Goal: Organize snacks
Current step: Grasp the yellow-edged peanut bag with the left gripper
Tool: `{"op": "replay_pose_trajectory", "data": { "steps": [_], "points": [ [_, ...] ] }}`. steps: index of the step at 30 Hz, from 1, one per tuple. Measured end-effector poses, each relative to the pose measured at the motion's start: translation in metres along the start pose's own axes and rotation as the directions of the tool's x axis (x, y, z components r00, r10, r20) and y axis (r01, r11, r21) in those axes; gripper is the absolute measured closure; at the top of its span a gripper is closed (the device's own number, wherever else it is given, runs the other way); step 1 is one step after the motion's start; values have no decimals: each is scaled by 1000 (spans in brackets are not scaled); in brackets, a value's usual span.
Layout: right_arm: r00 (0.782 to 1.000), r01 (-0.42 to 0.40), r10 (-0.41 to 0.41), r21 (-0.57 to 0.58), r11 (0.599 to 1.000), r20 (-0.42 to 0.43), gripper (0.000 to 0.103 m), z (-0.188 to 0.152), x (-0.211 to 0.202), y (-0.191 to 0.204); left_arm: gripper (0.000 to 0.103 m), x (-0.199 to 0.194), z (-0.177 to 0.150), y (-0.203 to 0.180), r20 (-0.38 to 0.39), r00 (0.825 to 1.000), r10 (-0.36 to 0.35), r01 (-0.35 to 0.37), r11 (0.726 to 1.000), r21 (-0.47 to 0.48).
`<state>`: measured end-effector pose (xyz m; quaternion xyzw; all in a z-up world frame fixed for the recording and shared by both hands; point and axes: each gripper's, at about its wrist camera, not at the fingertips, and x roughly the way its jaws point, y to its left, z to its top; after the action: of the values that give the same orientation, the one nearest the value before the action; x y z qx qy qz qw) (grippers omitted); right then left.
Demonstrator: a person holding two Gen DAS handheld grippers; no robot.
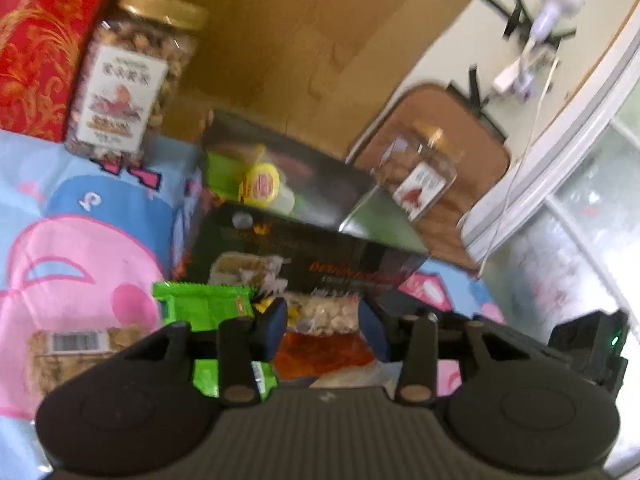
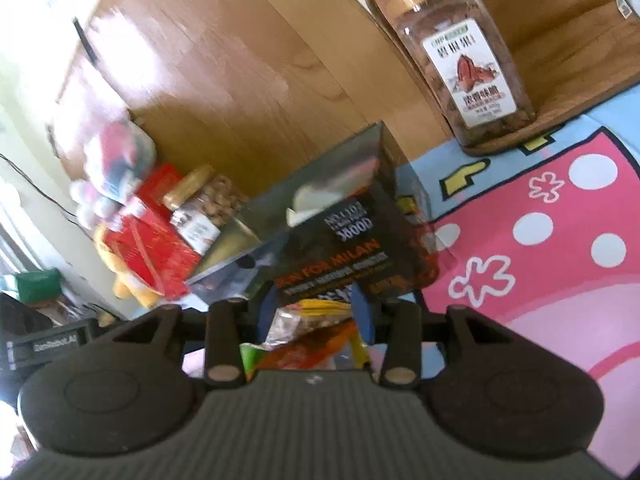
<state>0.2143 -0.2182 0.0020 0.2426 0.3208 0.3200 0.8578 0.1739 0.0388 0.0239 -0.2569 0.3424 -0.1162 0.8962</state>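
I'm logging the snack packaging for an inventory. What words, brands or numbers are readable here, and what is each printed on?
"FOR MILAN": orange print on the black box, right wrist view; the letters before it are unclear.
"3000D": white print on the same box, less certain.
"GenRobot.AI": on the dark device at the left edge.
Peanut jar label: too blurred to read.
Pecan jar label: Chinese characters, too blurred to read.
Barcode packet: digits unreadable.

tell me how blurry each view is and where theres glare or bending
Left wrist view: soft all over, the far nut jar smeared worst, the near nut jar sharper; window frame at right bows from the fisheye. Right wrist view: sun glare on the wood floor, the pecan jar fairly crisp, the black box slightly smeared.
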Motion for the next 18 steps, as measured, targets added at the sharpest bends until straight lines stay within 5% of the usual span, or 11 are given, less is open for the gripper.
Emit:
{"op": "replay_pose_trajectory", "data": {
  "steps": [2, 3, 5, 13, 18],
  "points": [
    [999, 7, -7, -11, 1000, -32, 69, -3, 15, -1, 89, 12, -3, 0, -23, 999, 41, -41, 999, 12],
    [998, 22, -23, -4, 1000, -53, 83, -5, 21, -1, 89, 12, -5, 2, -23, 999, 38, -38, 999, -7],
    [999, 25, -25, 14, 1000, -27, 93, -7, 15, 2, 91, 1, -8, 1, -13, 1000, -9, 9, 1000, -27],
    [994, -71, 86, -187, 980, 72, 93, -43, -72, 53, 89, -95, -65, -28, 92, 993, -75, 64, 991, 114],
    [993, -115, 108, -290, 950, -39, 87, -101, -91, 61, 86, -114, -119, -22, 26, 999, 37, -41, 988, 149]
  ]
}}
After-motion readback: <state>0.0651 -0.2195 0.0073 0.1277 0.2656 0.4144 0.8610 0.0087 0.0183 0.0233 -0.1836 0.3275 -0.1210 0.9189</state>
